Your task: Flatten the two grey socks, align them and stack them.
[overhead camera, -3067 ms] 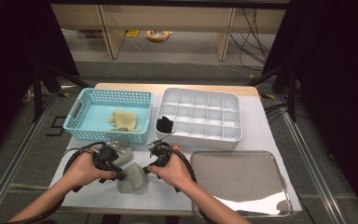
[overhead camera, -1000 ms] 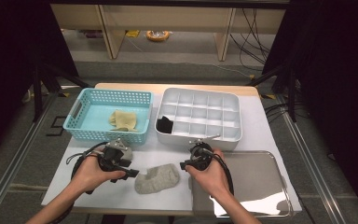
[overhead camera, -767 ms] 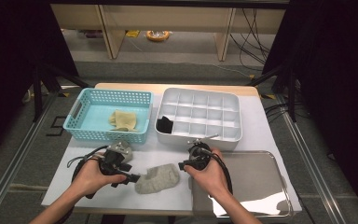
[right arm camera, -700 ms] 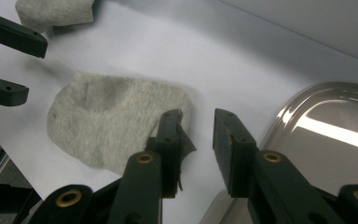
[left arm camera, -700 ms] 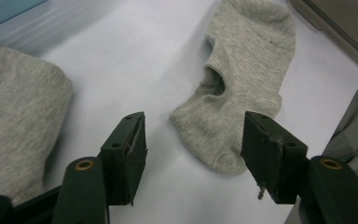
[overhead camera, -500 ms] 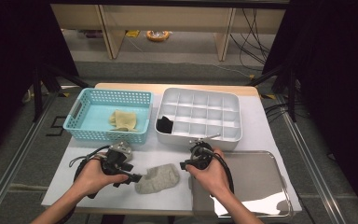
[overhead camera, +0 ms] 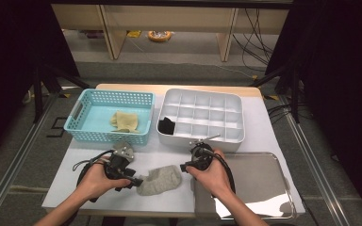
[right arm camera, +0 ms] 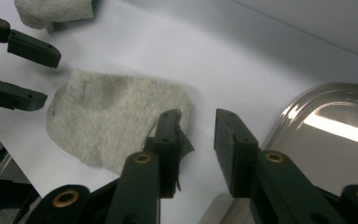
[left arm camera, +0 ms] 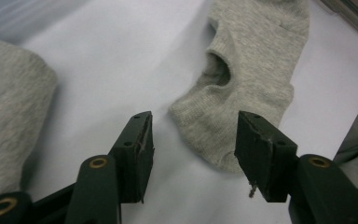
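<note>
Grey sock (overhead camera: 160, 179) flat on white table (overhead camera: 169, 153), between both grippers. Left gripper (left arm camera: 193, 140) at sock's 9 o'clock, jaws apart and just closing, straddling its end, no squeeze. Right gripper (right arm camera: 196, 140) at 3 o'clock, jaws apart, just opening, cuff beside one.

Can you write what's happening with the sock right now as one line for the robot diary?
grey sock: flat on table, between both tongs | left tongs: open, just closing, around sock's end, not pressing | right tongs: open at sock's other end | second sock: nearby
</note>
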A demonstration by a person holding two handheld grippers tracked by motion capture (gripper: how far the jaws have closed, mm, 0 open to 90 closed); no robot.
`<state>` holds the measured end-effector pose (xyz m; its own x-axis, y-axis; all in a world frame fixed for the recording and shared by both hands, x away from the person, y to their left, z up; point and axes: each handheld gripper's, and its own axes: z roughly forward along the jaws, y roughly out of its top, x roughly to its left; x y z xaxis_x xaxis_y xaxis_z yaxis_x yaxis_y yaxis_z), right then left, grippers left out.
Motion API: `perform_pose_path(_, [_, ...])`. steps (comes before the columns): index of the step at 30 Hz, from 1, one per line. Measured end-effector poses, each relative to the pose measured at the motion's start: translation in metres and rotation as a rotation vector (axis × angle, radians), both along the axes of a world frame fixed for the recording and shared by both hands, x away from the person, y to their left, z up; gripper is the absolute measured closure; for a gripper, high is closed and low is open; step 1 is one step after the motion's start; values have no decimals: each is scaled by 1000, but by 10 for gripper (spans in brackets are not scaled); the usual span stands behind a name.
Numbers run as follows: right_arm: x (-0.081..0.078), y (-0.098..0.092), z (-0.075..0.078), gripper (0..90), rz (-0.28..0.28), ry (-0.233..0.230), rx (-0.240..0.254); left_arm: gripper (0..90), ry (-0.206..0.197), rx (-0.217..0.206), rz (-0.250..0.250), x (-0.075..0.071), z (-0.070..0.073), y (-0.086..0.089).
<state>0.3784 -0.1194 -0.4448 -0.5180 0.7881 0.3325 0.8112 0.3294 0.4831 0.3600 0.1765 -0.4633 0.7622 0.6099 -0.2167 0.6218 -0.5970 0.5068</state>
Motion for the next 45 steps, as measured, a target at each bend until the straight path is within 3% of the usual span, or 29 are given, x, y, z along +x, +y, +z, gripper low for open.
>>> perform_pose_path(4, [1, 0, 1, 704, 1, -11, 15, 490, 1, 10, -23, -2, -2, -4])
perform_pose_path(7, [-2, 4, 3, 704, -33, 29, 13, 509, -2, 14, -41, -3, -3, -5])
perform_pose_path(8, [0, 2, 1, 704, -6, -2, -1, 515, -3, 12, -47, -5, -5, -7])
perform_pose_path(9, [0, 2, 1, 704, -1, -1, -2, 520, -3, 12, -47, -5, -5, -7])
perform_pose_path(11, [0, 5, 0, 704, -7, 19, -3, 538, 3, 19, -58, -6, -8, -8])
perform_pose_path(15, [0, 9, -1, 704, 5, 30, -8, 567, -24, 41, -74, -7, -9, -11])
perform_pose_path(16, [2, 11, -5, 702, 34, 31, -16, 596, -27, 48, -66, -7, -9, -12])
perform_pose_path(17, [1, 13, -5, 701, 17, 49, -11, 607, -28, 52, -67, -7, -9, -13])
perform_pose_path(21, [4, 19, -11, 707, 41, 61, -10, 706, -50, 74, -67, -8, -8, -16])
perform_pose_path(24, [7, 21, -14, 744, 42, 56, -23, 768, -41, 71, -58, -8, -8, -17])
perform_pose_path(26, [11, 23, -17, 834, 46, 63, -28, 840, -38, 70, -54, -7, -7, -17])
perform_pose_path(28, [13, 24, -19, 868, 43, 71, -32, 856, -34, 72, -47, -5, -6, -16])
perform_pose_path(32, [16, 22, -18, 894, 72, 53, -15, 863, -44, 74, -20, 0, -4, -13])
perform_pose_path(35, [14, 22, -13, 898, 16, 72, 0, 863, -55, 75, -1, 4, -2, -9])
perform_pose_path(42, [12, 21, -14, 899, 28, 67, -26, 848, -70, 66, 28, 12, -3, -6])
perform_pose_path(45, [11, 24, -19, 845, 40, 70, -61, 785, -76, 48, 42, 14, -3, -6])
